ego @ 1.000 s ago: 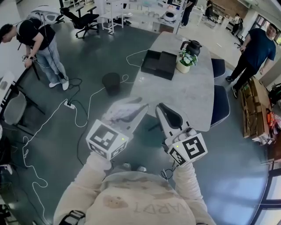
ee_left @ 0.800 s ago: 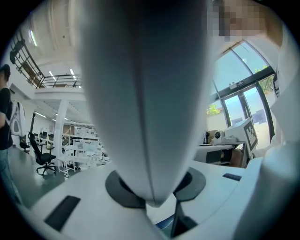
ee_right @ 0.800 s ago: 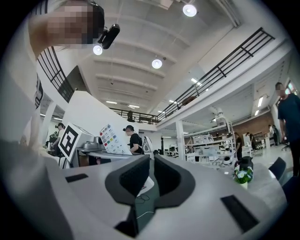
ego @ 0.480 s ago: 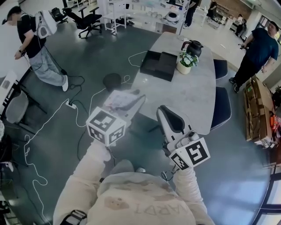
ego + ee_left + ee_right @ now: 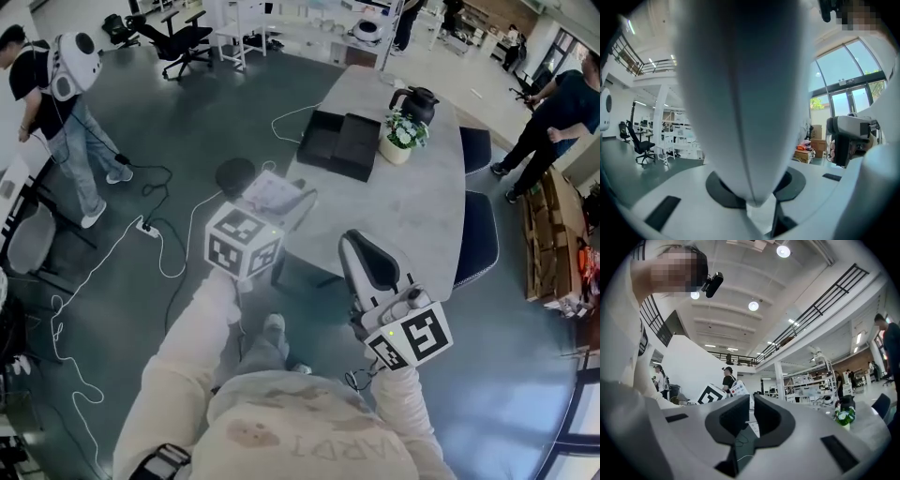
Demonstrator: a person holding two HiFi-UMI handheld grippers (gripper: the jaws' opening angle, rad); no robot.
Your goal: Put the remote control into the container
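- The left tongs [image 5: 283,201] are clenched on the remote control [image 5: 268,190]. In the left gripper view its plain white body [image 5: 750,93] stands up between the jaws and fills most of the picture.
- The right tongs [image 5: 752,399] are drawn together to a thin slit, with nothing between them.
- The remote's face shows rows of coloured buttons. It is held in the air over the floor, just off the near left edge of the bench [image 5: 412,216].
- From the right gripper view the remote [image 5: 739,388] shows just above the jaws, beside the left gripper's marker cube [image 5: 710,393].
- The container [image 5: 339,142], a flat black box lying open, rests at the far left of the bench, well apart from the remote.
- A potted plant [image 5: 401,133] stands just right of the container, and a black jug [image 5: 415,99] stands behind the plant.
- Two dark blue chairs [image 5: 475,234] stand along the bench's right side.
- On the floor to the left are a dark round object [image 5: 234,173] and loose white cables [image 5: 178,246].
- One person [image 5: 56,94] stands at the far left and another [image 5: 553,103] at the far right.
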